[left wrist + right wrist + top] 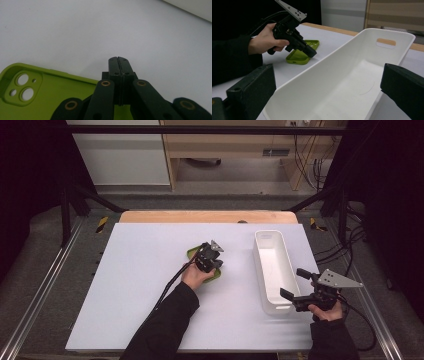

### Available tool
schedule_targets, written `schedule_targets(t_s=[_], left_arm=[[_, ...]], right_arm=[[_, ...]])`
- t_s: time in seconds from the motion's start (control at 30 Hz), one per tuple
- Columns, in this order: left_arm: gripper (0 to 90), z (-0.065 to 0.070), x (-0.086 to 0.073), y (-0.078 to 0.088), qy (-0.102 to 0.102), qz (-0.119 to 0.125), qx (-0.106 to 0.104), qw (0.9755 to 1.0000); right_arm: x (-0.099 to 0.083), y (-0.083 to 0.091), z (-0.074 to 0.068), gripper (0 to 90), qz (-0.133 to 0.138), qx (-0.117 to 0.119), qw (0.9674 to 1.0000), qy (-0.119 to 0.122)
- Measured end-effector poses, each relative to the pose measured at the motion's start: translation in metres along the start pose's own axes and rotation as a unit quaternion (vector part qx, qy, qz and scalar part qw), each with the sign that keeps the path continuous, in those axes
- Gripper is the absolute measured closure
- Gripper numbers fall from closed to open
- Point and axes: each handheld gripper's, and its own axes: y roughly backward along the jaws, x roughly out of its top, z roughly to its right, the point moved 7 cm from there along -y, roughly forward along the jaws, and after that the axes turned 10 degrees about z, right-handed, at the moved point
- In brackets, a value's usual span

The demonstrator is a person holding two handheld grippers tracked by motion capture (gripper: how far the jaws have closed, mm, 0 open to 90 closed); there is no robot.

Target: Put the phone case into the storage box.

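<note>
Green phone case [50, 97] flat near middle of white worktop [140, 270], camera cut-outs up. White bin [272, 270] along right edge, long and empty. Right gripper [292, 285] at bin's near end, fingers spread wide on both sides. Left gripper [119, 62] over case edge, fingers pressed together, pinching nothing visible.

A work bench set in a dim, curtained bay

The pale grey rectangular bench top [140, 285] is framed by grey metal rails [35, 305]; behind it, a light wooden shelf unit [225, 150], a white wall panel [120, 155] and dangling black cables [305, 155] are seen.
</note>
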Motion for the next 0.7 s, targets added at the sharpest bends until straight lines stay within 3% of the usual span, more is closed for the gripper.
schedule_targets(t_s=[0.23,0.7], left_arm=[[90.0,-0.001,-0.002,0.003,-0.004,-0.011,-0.006,0.9999],[90.0,0.002,-0.008,0.012,-0.034,-0.028,-0.01,0.999]], right_arm=[[0.001,0.0,0.0,0.4,0.001,0.0,1.0,0.0],[0.001,0.001,0.0,0.4,0.001,-0.001,1.0,0.001]])
